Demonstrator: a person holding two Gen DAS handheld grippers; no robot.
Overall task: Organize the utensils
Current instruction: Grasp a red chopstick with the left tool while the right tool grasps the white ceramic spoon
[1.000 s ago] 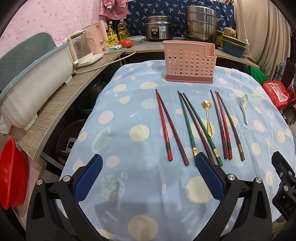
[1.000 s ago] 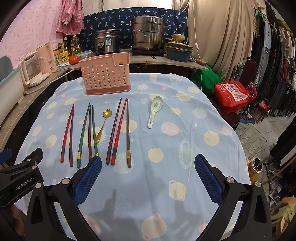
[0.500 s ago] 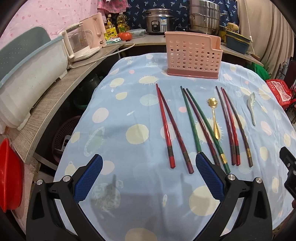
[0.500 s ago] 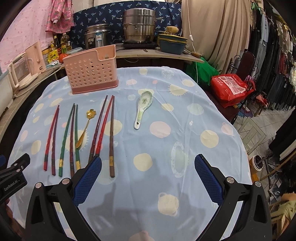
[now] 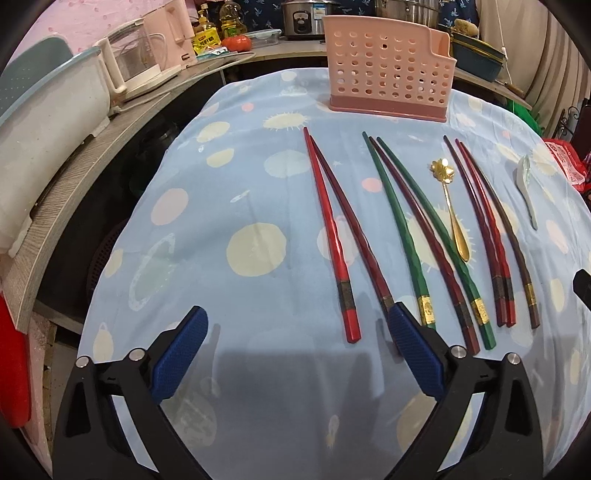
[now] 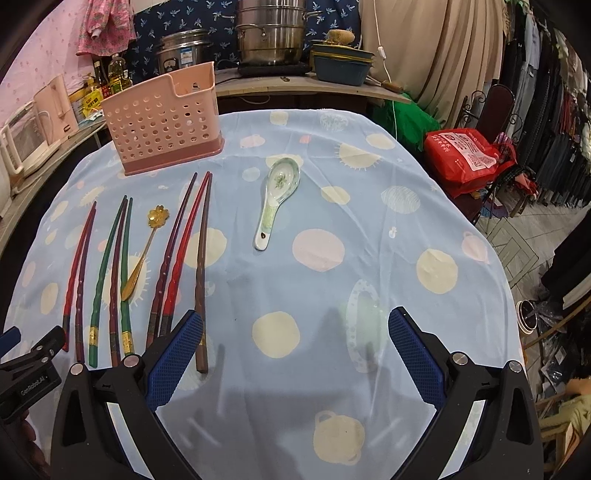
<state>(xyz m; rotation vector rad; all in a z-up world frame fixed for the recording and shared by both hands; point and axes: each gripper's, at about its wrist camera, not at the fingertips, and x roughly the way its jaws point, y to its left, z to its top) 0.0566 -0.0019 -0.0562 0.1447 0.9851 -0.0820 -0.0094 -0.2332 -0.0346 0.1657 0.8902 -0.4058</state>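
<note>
A pink perforated utensil holder stands upright at the far side of the table. In front of it lie several chopsticks in a row: a red pair, a green and dark-red group, and a dark-red group. A gold spoon lies among them. A white ceramic spoon lies to the right. My left gripper is open and empty before the red pair. My right gripper is open and empty, right of the chopsticks.
The table wears a light blue spotted cloth. A wooden counter with a kettle runs along the left. Pots and a cooker stand behind. A red bag sits off the table's right edge.
Both grippers have moved forward and lower toward the table, so the utensils look larger and nearer. Nothing on the table has moved.
</note>
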